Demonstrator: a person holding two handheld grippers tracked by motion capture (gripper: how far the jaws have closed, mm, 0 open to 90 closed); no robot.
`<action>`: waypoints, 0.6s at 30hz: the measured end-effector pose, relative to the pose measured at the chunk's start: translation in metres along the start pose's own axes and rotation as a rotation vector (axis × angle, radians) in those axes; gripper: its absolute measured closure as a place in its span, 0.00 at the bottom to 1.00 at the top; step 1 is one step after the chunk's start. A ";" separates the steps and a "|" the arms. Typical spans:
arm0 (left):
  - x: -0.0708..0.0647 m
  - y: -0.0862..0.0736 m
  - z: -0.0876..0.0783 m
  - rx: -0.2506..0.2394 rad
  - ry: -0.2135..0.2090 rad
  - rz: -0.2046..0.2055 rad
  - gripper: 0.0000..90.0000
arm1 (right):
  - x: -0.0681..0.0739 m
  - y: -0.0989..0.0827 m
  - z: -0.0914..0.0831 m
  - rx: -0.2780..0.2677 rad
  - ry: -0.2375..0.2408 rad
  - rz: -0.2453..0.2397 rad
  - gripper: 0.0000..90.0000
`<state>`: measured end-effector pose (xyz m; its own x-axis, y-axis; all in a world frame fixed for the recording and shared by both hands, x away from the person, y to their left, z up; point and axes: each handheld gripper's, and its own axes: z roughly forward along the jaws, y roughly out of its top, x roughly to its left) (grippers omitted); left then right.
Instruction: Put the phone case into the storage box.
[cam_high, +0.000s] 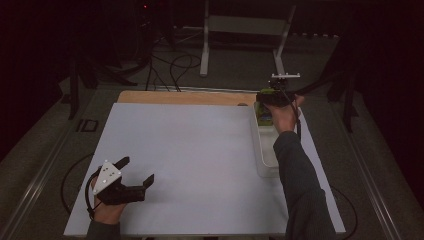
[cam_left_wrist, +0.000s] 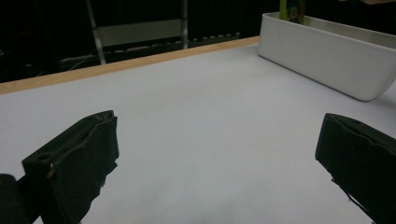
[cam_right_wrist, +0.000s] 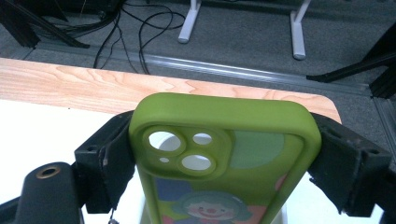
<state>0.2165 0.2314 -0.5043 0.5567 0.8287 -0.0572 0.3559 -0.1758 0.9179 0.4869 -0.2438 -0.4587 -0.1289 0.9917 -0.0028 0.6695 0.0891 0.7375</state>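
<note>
A green phone case (cam_right_wrist: 224, 154) with a cartoon clown print is clamped by its sides between the jaws of my right gripper (cam_right_wrist: 224, 161). In the high view the right gripper (cam_high: 274, 97) holds the green phone case (cam_high: 263, 114) upright over the far end of a long white bin (cam_high: 265, 167) at the table's right side. My left gripper (cam_high: 136, 172) rests low near the front left of the white table, jaws wide apart with nothing between them. From the left gripper (cam_left_wrist: 215, 158) view the white bin (cam_left_wrist: 327, 65) stands at the far right with the green phone case (cam_left_wrist: 292, 10) poking above its rim.
A white sheet (cam_high: 190, 160) covers most of the table, with a bare wooden strip (cam_high: 185, 97) along the far edge. Beyond the table lie floor cables (cam_high: 175, 65) and the legs of a metal stand (cam_high: 205, 45). The person's right sleeve (cam_high: 300, 185) lies alongside the bin.
</note>
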 end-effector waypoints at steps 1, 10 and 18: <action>0.000 0.000 0.000 0.000 0.000 0.000 0.00 | 0.000 0.000 0.000 0.000 0.001 0.000 0.17; 0.000 0.000 0.000 -0.001 0.002 0.001 0.00 | -0.001 -0.004 0.004 0.008 -0.005 -0.001 0.17; 0.000 0.000 0.000 0.002 0.002 0.002 0.00 | -0.003 -0.010 0.006 0.012 -0.003 0.005 0.17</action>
<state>0.2166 0.2309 -0.5041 0.5558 0.8296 -0.0540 0.3562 -0.1789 0.9171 0.4849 -0.2475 -0.4704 -0.1233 0.9924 -0.0008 0.6786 0.0849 0.7296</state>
